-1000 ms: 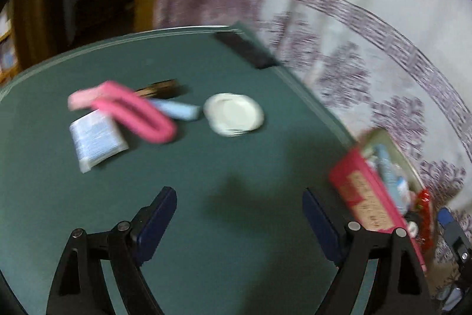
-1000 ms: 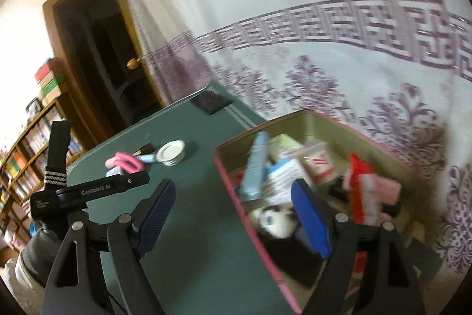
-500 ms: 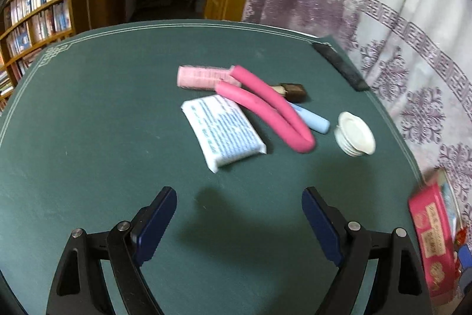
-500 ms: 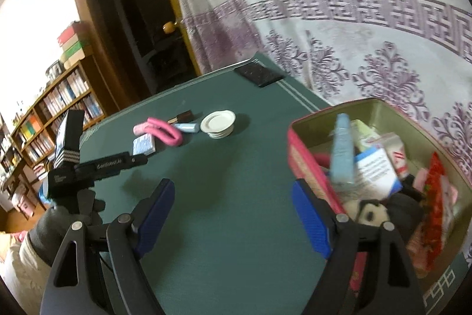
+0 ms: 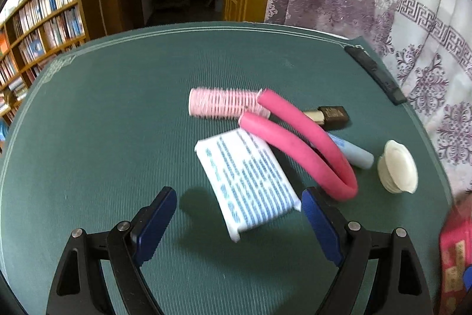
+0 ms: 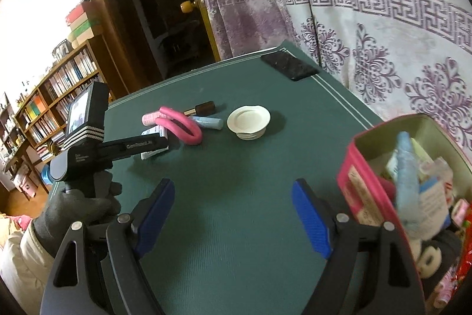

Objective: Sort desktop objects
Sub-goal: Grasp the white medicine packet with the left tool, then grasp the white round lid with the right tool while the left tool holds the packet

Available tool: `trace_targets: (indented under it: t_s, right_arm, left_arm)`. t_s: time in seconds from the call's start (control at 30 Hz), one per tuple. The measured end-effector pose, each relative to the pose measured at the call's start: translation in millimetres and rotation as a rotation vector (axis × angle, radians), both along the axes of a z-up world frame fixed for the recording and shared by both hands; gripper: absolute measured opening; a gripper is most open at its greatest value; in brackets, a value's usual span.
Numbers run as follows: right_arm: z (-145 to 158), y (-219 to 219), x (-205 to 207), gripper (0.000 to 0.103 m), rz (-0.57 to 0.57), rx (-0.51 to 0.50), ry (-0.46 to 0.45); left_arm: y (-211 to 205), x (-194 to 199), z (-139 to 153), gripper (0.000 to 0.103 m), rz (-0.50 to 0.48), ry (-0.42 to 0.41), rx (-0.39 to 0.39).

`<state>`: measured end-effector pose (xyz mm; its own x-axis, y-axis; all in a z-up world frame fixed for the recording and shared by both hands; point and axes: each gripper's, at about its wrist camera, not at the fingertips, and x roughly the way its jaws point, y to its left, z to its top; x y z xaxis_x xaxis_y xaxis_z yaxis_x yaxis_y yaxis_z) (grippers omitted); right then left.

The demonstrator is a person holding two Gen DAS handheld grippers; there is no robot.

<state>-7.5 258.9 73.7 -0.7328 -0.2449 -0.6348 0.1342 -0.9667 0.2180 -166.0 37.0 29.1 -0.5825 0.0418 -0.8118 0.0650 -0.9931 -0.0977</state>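
Worktop [image 5: 88, 138], green mat. Loose lot at centre: white packet [image 5: 250, 179], pink roller [image 5: 224, 103] at its 12 o'clock, bent pink foam rod [image 5: 309, 146] at 2 o'clock overlapping the packet's corner, lipstick [image 5: 330, 114], blue tube [image 5: 354, 152], white lid [image 5: 398, 167] at 3 o'clock.

Red tin [image 6: 368, 176], part-filled, at 3 o'clock.

Left gripper [image 5: 239, 222]: fingers apart, empty, packet's near edge between them.

Right gripper [image 6: 233, 216]: fingers apart, empty, over bare mat.

Handling, judged: straddle the packet's short sides, lower squarely, keep clear of the rod, then close.
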Motion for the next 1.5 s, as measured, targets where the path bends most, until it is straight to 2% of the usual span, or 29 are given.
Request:
trace_targets:
  t_s: [0.13, 0.3, 0.33, 0.37, 0.57, 0.67, 0.73, 0.83, 0.97, 1.2, 1.37, 1.43, 1.47, 1.5]
  right_arm:
    - [-3.4, -4.0, -14.9, 0.085, -0.008, 0.007, -0.016]
    - [-9.6, -9.4, -33.9, 0.085, -0.023, 0.023, -0.035]
    - [-11.7, -10.9, -39.5, 0.085, -0.026, 0.025, -0.042]
    - [-13.2, -12.0, -43.4, 0.085, -0.029, 0.027, -0.046]
    - [-24.8, -10.8, -71.8, 0.085, -0.062, 0.013, -0.079]
    - [-28.1, -8.2, -85.3, 0.085, -0.089, 0.012, -0.086]
    - [-29.8, -7.4, -94.0, 0.085, -0.103, 0.012, -0.090]
    - [-32.8, -8.3, -107.3, 0.085, -0.114, 0.021, -0.097]
    - [-39.7, -12.6, -127.2, 0.085, -0.126, 0.042, -0.112]
    - [-48.8, -18.8, -154.7, 0.085, -0.128, 0.084, -0.133]
    - [-58.9, -19.0, -169.1, 0.084, -0.120, 0.071, -0.170]
    - [-59.4, -23.5, -169.3, 0.078, -0.109, 0.113, -0.150]
    - [-58.7, -25.2, -168.2, 0.070, -0.108, 0.129, -0.143]
    - [-58.7, -26.2, -167.3, 0.070, -0.105, 0.133, -0.143]
  left_arm:
    - [1.2, -11.9, -5.1, 0.088, -0.002, -0.017, -0.020]
    - [2.9, -19.5, -8.0, 0.092, -0.021, -0.003, -0.099]
    - [2.8, -22.3, -8.8, 0.099, -0.027, -0.002, -0.104]
    - [0.6, -24.9, -10.1, 0.101, -0.024, -0.006, -0.103]
    - [-7.0, -29.1, -11.4, 0.102, -0.035, 0.017, -0.094]
    - [-11.2, -26.9, -8.9, 0.089, -0.038, 0.038, -0.087]
    - [-15.2, -22.3, -5.1, 0.064, -0.031, 0.060, -0.080]
    - [-25.1, -15.6, -3.0, 0.050, -0.024, 0.077, -0.059]
    - [-35.9, -7.2, -0.2, 0.049, -0.023, 0.085, -0.005]
    - [-40.7, -1.8, 0.7, 0.049, -0.033, 0.094, 0.030]
    - [-42.1, -0.6, -2.9, 0.049, -0.035, 0.097, 0.043]
    - [-41.9, -0.4, -4.4, 0.049, -0.037, 0.098, 0.044]
    - [-41.9, -0.2, -4.9, 0.049, -0.039, 0.099, 0.045]
    - [-41.7, -0.2, -5.4, 0.049, -0.042, 0.099, 0.047]
